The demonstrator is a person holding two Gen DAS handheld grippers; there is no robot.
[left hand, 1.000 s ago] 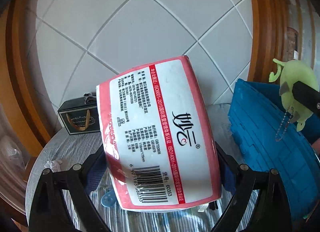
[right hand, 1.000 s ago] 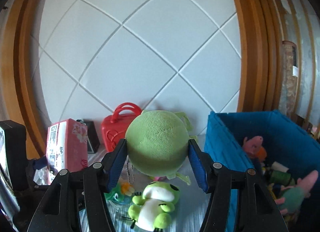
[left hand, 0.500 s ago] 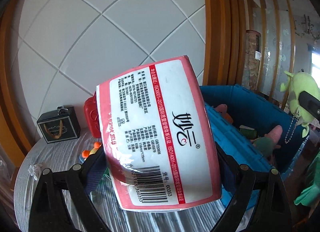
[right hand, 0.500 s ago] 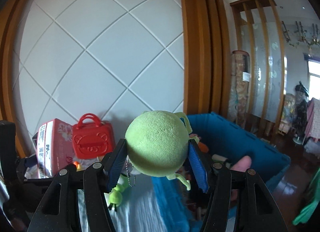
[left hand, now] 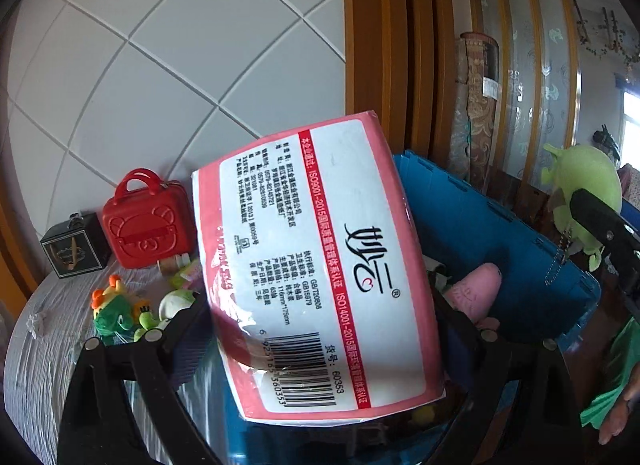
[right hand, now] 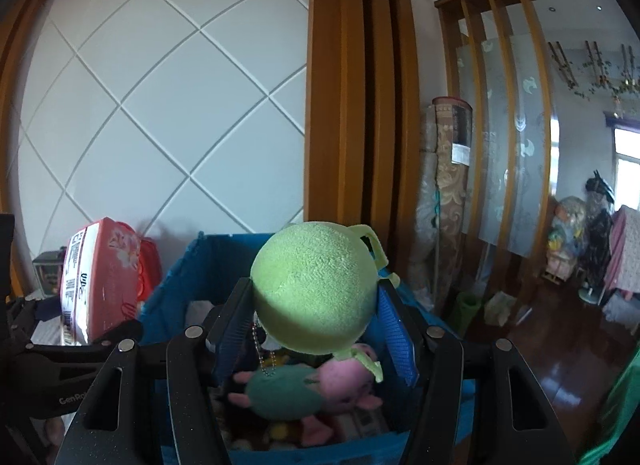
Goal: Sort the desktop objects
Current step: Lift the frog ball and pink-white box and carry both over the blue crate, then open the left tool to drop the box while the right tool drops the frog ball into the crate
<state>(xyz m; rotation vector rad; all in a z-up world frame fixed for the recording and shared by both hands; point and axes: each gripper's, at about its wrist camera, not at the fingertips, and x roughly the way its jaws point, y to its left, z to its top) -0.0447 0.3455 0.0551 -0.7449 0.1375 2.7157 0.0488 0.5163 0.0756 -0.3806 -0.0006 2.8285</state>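
Note:
My left gripper is shut on a pink and white tissue pack, held tilted at the near left edge of the blue bin. My right gripper is shut on a round green plush toy with a bead chain, held over the open blue bin. The bin holds pink and green plush toys. The tissue pack also shows in the right wrist view, and the green plush shows in the left wrist view.
On the round grey table stand a red toy suitcase, a small black box, and small green plush toys. A tiled white wall and wooden frame lie behind. A rolled carpet stands right of the bin.
Both grippers have swung right from over the table toward the blue bin, each carrying its object. The green plush now hangs over the bin's inside.

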